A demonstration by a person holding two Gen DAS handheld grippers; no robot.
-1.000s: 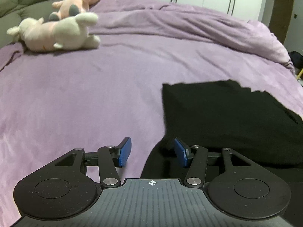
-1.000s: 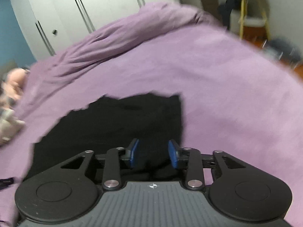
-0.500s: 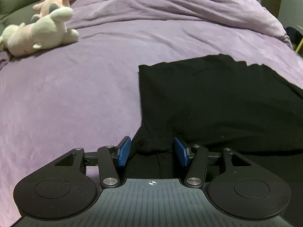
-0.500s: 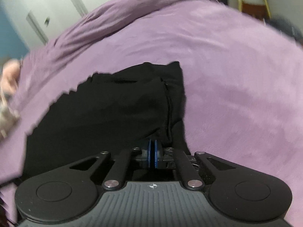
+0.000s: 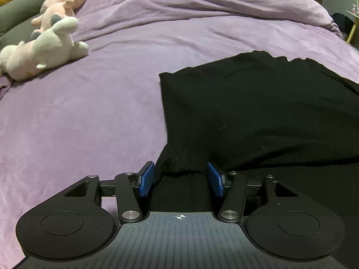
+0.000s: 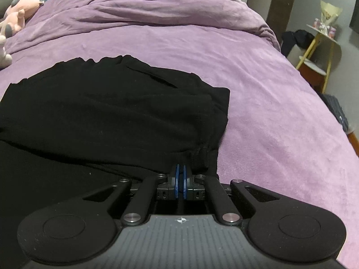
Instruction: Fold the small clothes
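Observation:
A black garment (image 5: 258,112) lies on the purple bed, its near part folded over. My left gripper (image 5: 181,179) is open, with the garment's near left corner between its blue pads (image 5: 147,179). In the right wrist view the same garment (image 6: 101,112) fills the left and middle. My right gripper (image 6: 180,182) is shut on the garment's near right edge, and its blue pads (image 6: 177,181) pinch the cloth.
The purple bedspread (image 5: 89,116) covers the bed, with a bunched duvet (image 6: 145,11) at the far end. Two plush toys (image 5: 42,49) lie at the far left. A yellow-legged side table (image 6: 323,51) stands off the bed's right edge.
My right gripper has shut on the garment's right edge. My left gripper has moved forward so the garment's left corner sits between its open jaws. Both views have shifted over the garment.

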